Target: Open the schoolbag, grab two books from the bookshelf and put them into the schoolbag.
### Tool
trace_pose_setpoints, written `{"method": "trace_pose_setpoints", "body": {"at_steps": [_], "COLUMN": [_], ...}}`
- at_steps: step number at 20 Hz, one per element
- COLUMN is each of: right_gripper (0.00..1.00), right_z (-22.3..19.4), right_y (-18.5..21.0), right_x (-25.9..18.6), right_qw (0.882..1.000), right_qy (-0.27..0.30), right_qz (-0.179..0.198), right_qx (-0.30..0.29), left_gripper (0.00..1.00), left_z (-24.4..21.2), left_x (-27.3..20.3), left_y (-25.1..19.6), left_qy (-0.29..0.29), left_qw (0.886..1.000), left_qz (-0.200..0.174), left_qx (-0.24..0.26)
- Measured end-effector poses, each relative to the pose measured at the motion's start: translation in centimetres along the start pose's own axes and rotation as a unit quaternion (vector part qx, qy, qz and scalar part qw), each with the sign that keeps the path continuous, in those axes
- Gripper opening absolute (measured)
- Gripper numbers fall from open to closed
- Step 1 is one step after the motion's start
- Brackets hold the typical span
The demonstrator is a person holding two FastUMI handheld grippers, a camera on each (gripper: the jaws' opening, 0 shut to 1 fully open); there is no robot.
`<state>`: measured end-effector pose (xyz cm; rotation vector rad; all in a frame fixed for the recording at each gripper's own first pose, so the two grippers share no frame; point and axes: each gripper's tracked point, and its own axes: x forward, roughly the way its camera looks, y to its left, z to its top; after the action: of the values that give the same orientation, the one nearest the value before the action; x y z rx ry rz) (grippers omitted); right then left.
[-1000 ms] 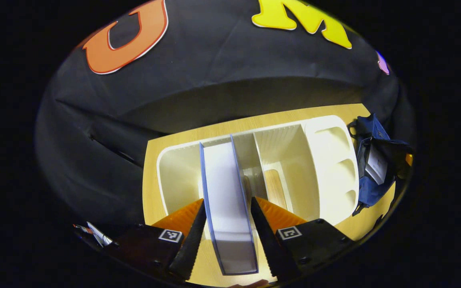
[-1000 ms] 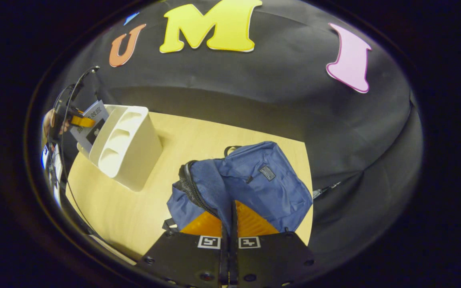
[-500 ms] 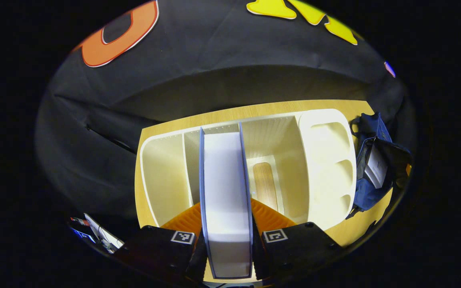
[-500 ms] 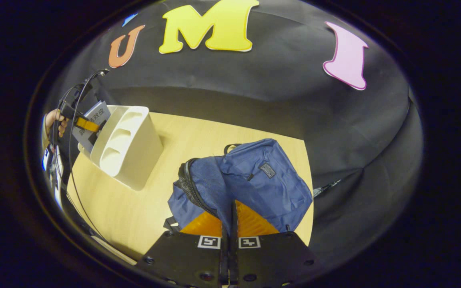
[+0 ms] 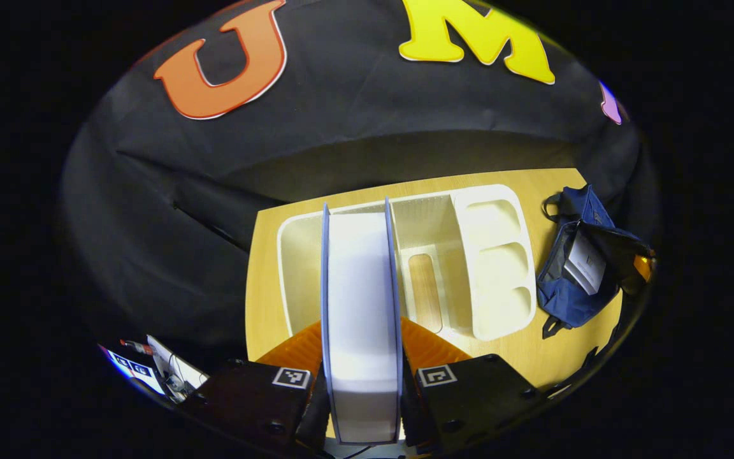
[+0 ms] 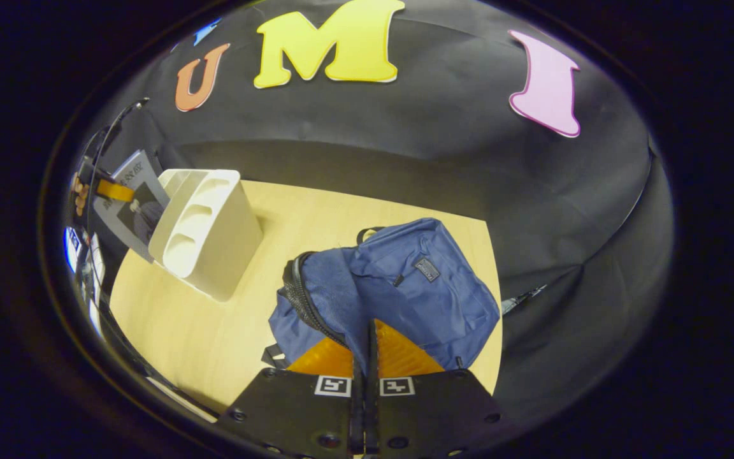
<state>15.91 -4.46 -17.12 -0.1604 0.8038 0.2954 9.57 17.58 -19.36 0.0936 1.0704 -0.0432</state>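
Book (image 5: 362, 306) edge-on above bookshelf (image 5: 494, 268)

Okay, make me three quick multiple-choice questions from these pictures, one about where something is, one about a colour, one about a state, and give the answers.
1. Where is the book?
A. in the left claw
B. flat on the table
C. under the bookshelf

2. What colour is the schoolbag?
A. red
B. blue
C. green

3. How is the right claw?
A. wide open
B. shut on schoolbag fabric
C. holding a book

Answers: 1 A, both fingers flank and press the book. 2 B, its fabric is blue. 3 B, the fingers meet with fabric pinched between them.
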Motion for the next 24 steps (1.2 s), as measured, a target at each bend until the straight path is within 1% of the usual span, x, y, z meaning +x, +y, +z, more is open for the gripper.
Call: {"method": "trace_pose_setpoints", "body": {"at_steps": [1, 2, 5, 7, 8, 11, 12, 13, 14, 15, 17, 18, 19, 21, 22, 23, 24], "right_gripper": [0.02, 0.02, 0.02, 0.01, 0.01, 0.00, 0.01, 0.02, 0.02, 0.01, 0.01, 0.01, 0.01, 0.01, 0.04, 0.02, 0.02], "right_z": [-0.1, -0.2, -0.3, -0.5, -0.7, -1.0, -1.1, -1.3, -1.5, -1.4, -1.5, -1.5, -1.5, -1.5, -1.4, -1.4, -1.5], "right_y": [0.0, 0.1, -0.2, -0.1, 0.0, 0.2, 0.2, 0.3, 0.3, 0.4, 0.4, 0.4, 0.3, 0.2, 0.2, 0.2, 0.2], "right_x": [-0.1, -0.1, -0.1, 0.0, 0.1, 0.4, 0.4, 0.5, 0.6, 0.6, 0.7, 0.7, 0.8, 0.9, 1.0, 1.2, 1.3], "right_qw": [1.000, 1.000, 1.000, 0.999, 0.999, 0.998, 0.998, 0.998, 0.998, 0.998, 0.997, 0.997, 0.997, 0.996, 0.996, 0.996, 0.996], "right_qy": [-0.001, -0.001, -0.005, -0.003, -0.002, 0.003, 0.006, 0.008, 0.013, 0.013, 0.018, 0.020, 0.021, 0.022, 0.024, 0.026, 0.030], "right_qz": [0.003, 0.006, 0.011, 0.020, 0.025, 0.038, 0.044, 0.048, 0.051, 0.055, 0.058, 0.060, 0.061, 0.065, 0.066, 0.069, 0.071], "right_qx": [-0.001, -0.002, -0.020, -0.029, -0.033, -0.040, -0.040, -0.038, -0.040, -0.042, -0.046, -0.048, -0.051, -0.053, -0.051, -0.048, -0.044], "left_gripper": [0.50, 0.47, 0.47, 0.47, 0.47, 0.47, 0.47, 0.47, 0.47, 0.47, 0.47, 0.51, 0.47, 0.47, 0.51, 0.47, 0.51], "left_z": [-0.6, -1.4, -4.0, -5.5, -6.5, -7.5, -7.7, -7.8, -8.6, -9.2, -10.4, -11.3, -11.0, -12.4, -12.5, -12.4, -12.3], "left_x": [-1.5, -3.1, -7.3, -9.3, -10.9, -12.9, -13.2, -13.3, -13.7, -13.1, -11.8, -11.4, -10.1, -9.9, -9.5, -9.2, -9.1], "left_y": [0.2, 0.5, -0.8, -1.7, -2.4, -5.0, -6.1, -7.8, -10.4, -12.5, -16.0, -17.4, -18.9, -21.6, -23.0, -24.8, -25.9], "left_qy": [-0.002, -0.002, -0.009, -0.012, -0.021, -0.047, -0.055, -0.070, -0.090, -0.096, -0.079, -0.062, -0.053, -0.042, -0.035, -0.030, -0.026], "left_qw": [1.000, 1.000, 1.000, 0.999, 0.998, 0.994, 0.993, 0.989, 0.983, 0.977, 0.964, 0.959, 0.956, 0.950, 0.944, 0.936, 0.928], "left_qz": [0.000, 0.000, -0.024, -0.033, -0.036, -0.061, -0.073, -0.090, -0.116, -0.140, -0.183, -0.200, -0.213, -0.233, -0.249, -0.270, -0.286], "left_qx": [-0.003, -0.003, -0.016, -0.032, -0.048, -0.071, -0.080, -0.090, -0.107, -0.129, -0.173, -0.190, -0.196, -0.203, -0.212, -0.224, -0.237]}}
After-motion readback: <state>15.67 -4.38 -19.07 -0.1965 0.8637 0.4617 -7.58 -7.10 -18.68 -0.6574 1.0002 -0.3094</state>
